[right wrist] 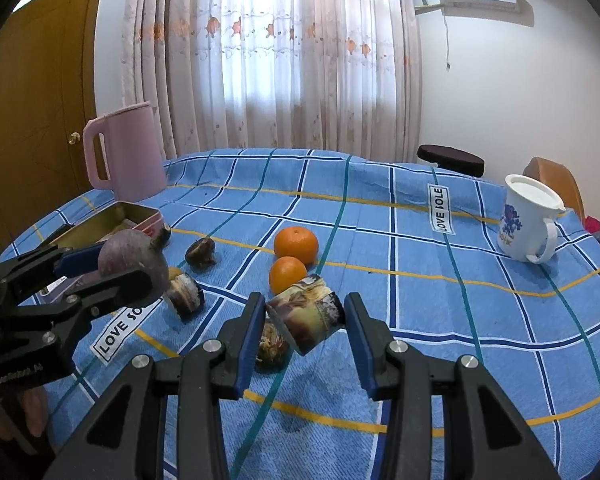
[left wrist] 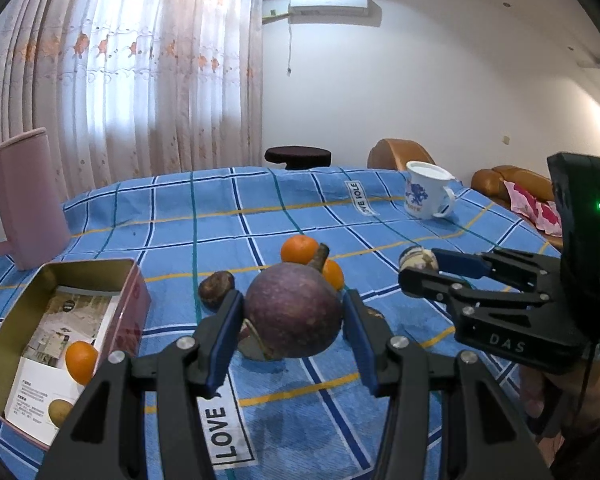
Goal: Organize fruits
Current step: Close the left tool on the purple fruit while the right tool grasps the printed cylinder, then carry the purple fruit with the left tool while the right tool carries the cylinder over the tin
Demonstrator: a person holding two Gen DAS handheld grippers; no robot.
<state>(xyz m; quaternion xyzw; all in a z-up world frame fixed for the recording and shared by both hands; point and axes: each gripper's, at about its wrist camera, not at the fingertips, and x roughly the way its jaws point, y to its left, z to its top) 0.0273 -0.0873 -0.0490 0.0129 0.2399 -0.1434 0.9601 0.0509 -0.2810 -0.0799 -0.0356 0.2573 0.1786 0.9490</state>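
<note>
Left gripper point(left wrist: 292, 316) clamped on mangosteen point(left wrist: 294, 310), lifted above blue checked cloth point(left wrist: 380, 240). Right gripper point(right wrist: 305, 320) clamped on small printed roll point(right wrist: 306, 316). Open tin point(left wrist: 28, 320) at left edge, one orange point(left wrist: 81, 362) inside; two oranges point(right wrist: 296, 245) mid-cloth, clear cloth beyond toward mug point(right wrist: 528, 220).

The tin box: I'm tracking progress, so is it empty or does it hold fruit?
Not empty: the open tin box holds one orange resting on a printed card.
</note>
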